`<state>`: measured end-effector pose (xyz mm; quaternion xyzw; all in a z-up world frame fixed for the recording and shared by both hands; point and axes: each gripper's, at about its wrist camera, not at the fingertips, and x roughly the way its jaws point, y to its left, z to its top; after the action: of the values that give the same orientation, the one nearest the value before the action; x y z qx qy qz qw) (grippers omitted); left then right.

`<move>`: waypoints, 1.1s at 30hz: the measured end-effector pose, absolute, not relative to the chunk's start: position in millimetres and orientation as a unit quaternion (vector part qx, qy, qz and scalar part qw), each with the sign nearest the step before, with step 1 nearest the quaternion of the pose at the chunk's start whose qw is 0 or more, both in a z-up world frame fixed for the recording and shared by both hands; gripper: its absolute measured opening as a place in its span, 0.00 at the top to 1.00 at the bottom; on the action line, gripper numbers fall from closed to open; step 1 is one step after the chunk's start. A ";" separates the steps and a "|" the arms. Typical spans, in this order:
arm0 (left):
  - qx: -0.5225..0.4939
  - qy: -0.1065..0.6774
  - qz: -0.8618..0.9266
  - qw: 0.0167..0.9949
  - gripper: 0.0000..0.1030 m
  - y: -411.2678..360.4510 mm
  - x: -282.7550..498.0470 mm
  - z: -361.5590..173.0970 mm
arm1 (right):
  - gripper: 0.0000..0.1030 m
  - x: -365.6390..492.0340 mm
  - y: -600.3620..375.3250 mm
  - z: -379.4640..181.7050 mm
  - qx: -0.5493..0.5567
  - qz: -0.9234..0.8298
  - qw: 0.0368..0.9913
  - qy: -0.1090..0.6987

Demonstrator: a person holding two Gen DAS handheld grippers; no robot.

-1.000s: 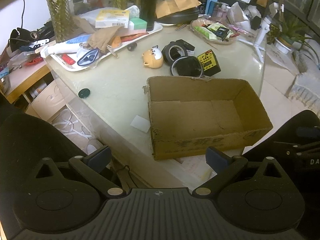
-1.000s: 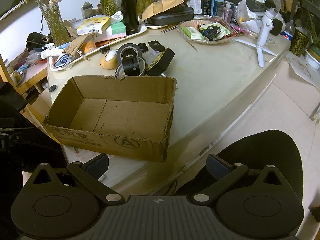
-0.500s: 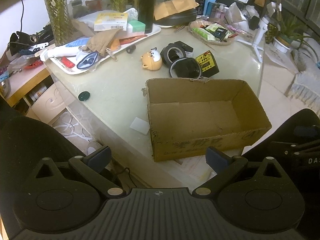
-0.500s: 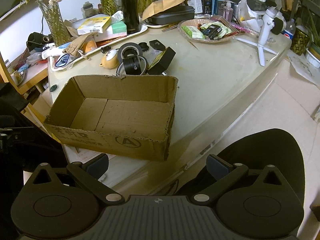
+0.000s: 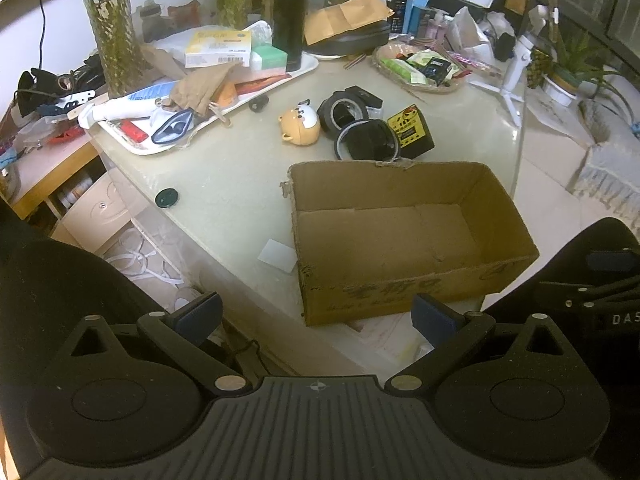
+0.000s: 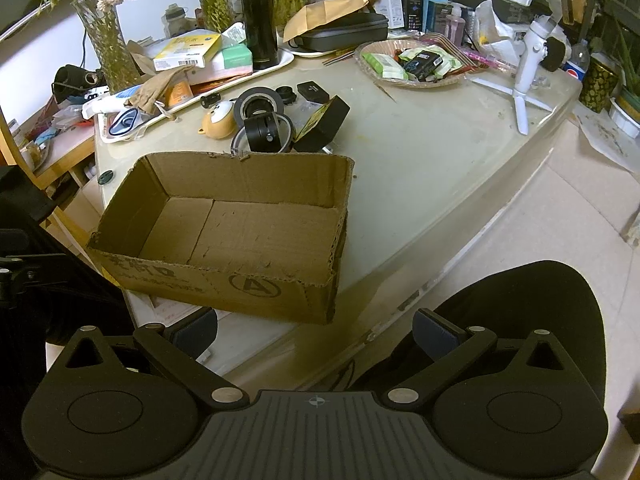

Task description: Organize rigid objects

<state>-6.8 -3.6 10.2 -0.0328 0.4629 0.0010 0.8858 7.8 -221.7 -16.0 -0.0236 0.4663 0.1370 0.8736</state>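
Observation:
An empty open cardboard box (image 5: 472, 184) (image 6: 244, 178) sits at the table's near edge. Behind it lie a bear-shaped toy (image 5: 300, 126) (image 6: 218, 120), a black tape roll (image 5: 344, 110) (image 6: 258, 102), a black cylinder inside a ring (image 5: 368, 144) (image 6: 264, 132), and a black box with a yellow label (image 5: 412, 132) (image 6: 324, 122). My left gripper (image 5: 316, 314) is open and empty, held off the table in front of the box. My right gripper (image 6: 316, 330) is open and empty, also short of the box.
A white tray (image 5: 140, 148) with clutter and a black flask (image 5: 288, 12) sit at the back left. A basket of packets (image 6: 408, 64) and a white tripod (image 6: 524, 72) stand at the back right. A small dark cap (image 5: 166, 198) lies near the left edge.
Both grippers have drifted slightly forward toward the table; the box and objects look a little nearer. Nothing on the table has moved.

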 end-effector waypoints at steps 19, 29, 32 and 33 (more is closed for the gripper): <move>-0.014 0.466 0.005 0.885 0.00 -7.5 -3.4 7.7 | 0.00 11.3 -221.1 -11.9 -0.024 0.139 0.873 0.466; 0.031 0.444 0.024 0.895 0.00 -14.9 -2.5 8.3 | 0.00 15.2 -222.9 -11.4 -0.020 0.138 0.872 0.469; 0.026 0.444 0.020 0.896 0.00 -13.7 0.0 8.4 | 0.00 17.3 -223.0 -12.2 -0.020 0.139 0.871 0.470; 0.022 0.443 0.018 0.896 0.00 -12.9 0.7 8.5 | 0.00 18.2 -223.0 -12.5 -0.020 0.140 0.871 0.470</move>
<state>0.7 -12.9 8.5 0.0218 0.4431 0.0180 0.8960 18.2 -223.0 -12.5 -0.0200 0.4705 0.1397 0.8711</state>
